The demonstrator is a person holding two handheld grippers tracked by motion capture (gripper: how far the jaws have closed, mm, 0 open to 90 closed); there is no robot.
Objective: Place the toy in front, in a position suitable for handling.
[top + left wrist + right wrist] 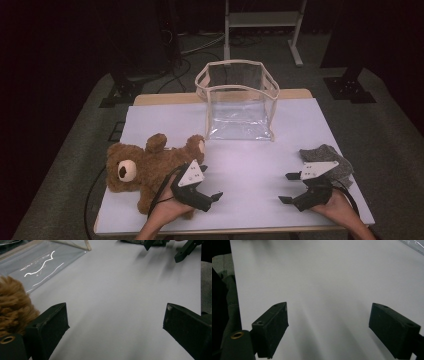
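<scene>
While both tools rest low at the near edge of the white bench (250,165), the left tool (211,197) gapes empty just right of the brown teddy bear (142,170); the right tool (289,187), jaws apart, sits beside the grey cloth (332,157), clear pouch (237,100) far behind.

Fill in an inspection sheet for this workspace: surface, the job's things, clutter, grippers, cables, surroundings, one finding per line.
Surface: white table top, bare in the middle.
Job's things: brown teddy bear lying at the left; clear open-topped bag standing at the far edge; grey cloth at the right.
Clutter: nothing seen.
Grippers: left gripper beside the bear, jaws open, nothing between them; right gripper near the cloth, jaws open, nothing between them.
Cables: black cable trailing from the left gripper; more on the floor behind.
Surroundings: grey carpet, metal stand, dark backdrop.
</scene>
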